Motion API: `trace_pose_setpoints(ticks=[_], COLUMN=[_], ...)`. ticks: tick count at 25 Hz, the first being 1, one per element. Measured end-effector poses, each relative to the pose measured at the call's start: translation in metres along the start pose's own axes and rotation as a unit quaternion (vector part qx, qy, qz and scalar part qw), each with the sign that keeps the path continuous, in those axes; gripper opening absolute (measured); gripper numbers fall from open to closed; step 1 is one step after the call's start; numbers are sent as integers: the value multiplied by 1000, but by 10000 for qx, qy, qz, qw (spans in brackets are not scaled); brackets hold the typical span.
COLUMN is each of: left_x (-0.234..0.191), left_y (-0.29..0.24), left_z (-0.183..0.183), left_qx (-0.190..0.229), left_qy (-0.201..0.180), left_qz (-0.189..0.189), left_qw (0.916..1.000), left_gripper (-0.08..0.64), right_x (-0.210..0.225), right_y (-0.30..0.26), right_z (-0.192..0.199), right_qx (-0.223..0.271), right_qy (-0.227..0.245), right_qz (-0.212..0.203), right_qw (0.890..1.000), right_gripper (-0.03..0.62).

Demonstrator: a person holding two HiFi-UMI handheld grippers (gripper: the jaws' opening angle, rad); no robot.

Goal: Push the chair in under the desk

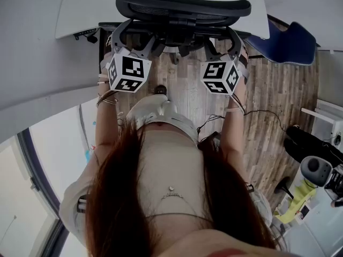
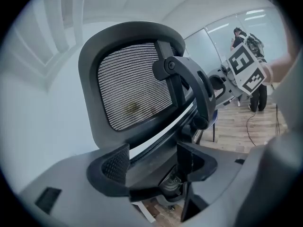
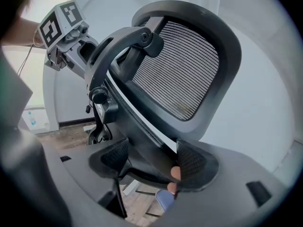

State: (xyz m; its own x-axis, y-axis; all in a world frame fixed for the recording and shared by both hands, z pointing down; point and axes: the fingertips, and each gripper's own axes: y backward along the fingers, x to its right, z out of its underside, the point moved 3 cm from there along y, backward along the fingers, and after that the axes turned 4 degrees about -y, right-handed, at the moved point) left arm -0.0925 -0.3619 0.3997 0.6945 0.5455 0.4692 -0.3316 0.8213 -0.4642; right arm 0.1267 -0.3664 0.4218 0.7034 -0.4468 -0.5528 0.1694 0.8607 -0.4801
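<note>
Both sets of jaws are pinching the lower back frame of the black mesh office chair (image 2: 135,86), left gripper (image 2: 154,167) and right gripper (image 3: 154,162) either side. Chair back sits right at the white worktop (image 1: 80,7) edge, with open wooden floor (image 1: 278,100) behind.

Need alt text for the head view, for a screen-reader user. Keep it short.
Seen from steeply above, a person holds the left gripper and right gripper clamped on either side of the back frame of a black mesh office chair. The chair stands at the edge of a white desk, on a wood-plank floor.
</note>
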Motion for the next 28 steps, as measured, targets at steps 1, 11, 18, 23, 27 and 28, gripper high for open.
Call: trace_pose_setpoints(ticks=[1, 11, 18, 23, 27, 28], left_x=[0, 0, 2, 0, -1, -1], left_y=[0, -1, -2, -1, 1, 1], left_z=[0, 1, 3, 3, 2, 2], left_qx=[-4, 54, 40, 72, 62, 62], left_qy=[0, -25, -44, -80, -70, -67], left_qz=[0, 2, 21, 12, 49, 53], left_qw=[10000, 10000, 10000, 9999, 9999, 9999], left_gripper=[305, 305, 305, 305, 305, 305], right_x=[0, 0, 1, 1, 1, 1], right_y=[0, -3, -8, -8, -6, -7], right_z=[0, 0, 1, 0, -2, -2], right_qx=[0, -5, -69, -60, -66, -65], right_qy=[0, 16, 42, 38, 45, 49], right_qz=[-4, 8, 10, 58, 106, 112], right_qw=[10000, 10000, 10000, 10000, 9999, 9999], right_gripper=[314, 316, 316, 318, 319, 319])
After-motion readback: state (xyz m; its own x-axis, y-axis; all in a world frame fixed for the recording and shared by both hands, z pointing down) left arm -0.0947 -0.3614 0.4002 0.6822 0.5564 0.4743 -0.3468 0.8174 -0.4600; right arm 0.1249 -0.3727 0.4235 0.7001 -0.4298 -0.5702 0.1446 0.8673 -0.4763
